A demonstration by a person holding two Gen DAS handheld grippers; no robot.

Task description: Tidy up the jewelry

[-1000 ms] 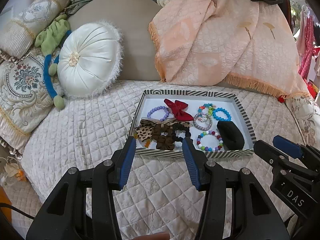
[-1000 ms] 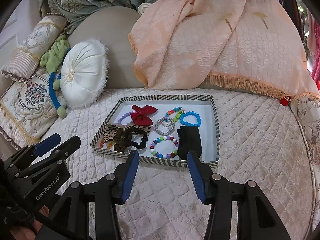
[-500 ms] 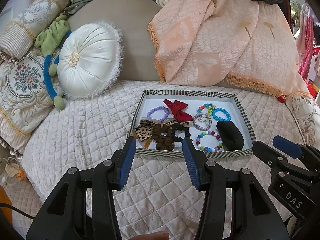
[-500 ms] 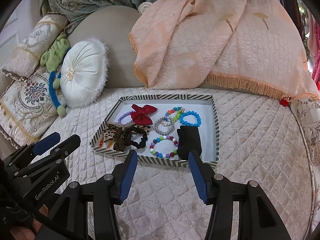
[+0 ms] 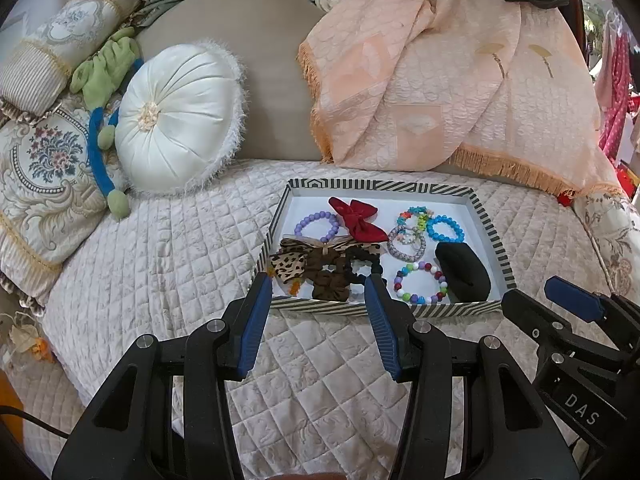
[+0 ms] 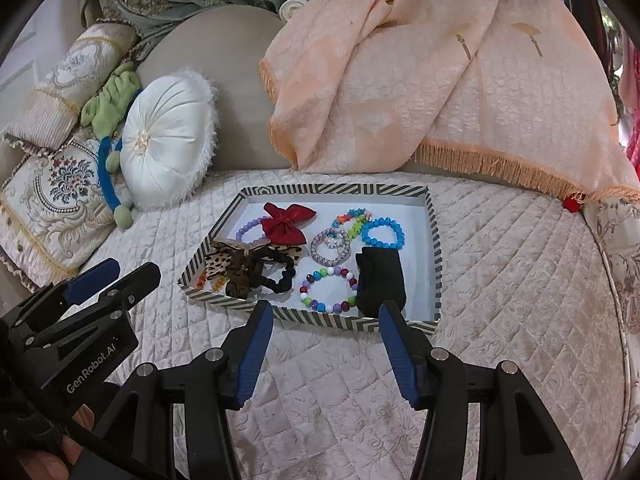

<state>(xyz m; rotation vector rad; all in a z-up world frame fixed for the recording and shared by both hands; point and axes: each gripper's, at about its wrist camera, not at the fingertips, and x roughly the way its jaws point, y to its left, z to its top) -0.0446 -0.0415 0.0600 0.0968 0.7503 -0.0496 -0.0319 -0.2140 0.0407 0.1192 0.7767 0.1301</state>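
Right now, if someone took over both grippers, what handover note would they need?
Left gripper: open, empty, short of the tray's near rim.
Right gripper: open, empty, its jaws have just been opening slightly; also at the near rim.
Striped-rim white cardboard tray on the quilted bed holds everything: red satin bow, purple bead bracelet, blue bead bracelet, multicoloured bead bracelet, black folded cloth, brown and black scrunchies heaped with a leopard-print bow.
Done: no sorting is visible.
Left: separate the tangled heap, group bracelets and hair pieces.
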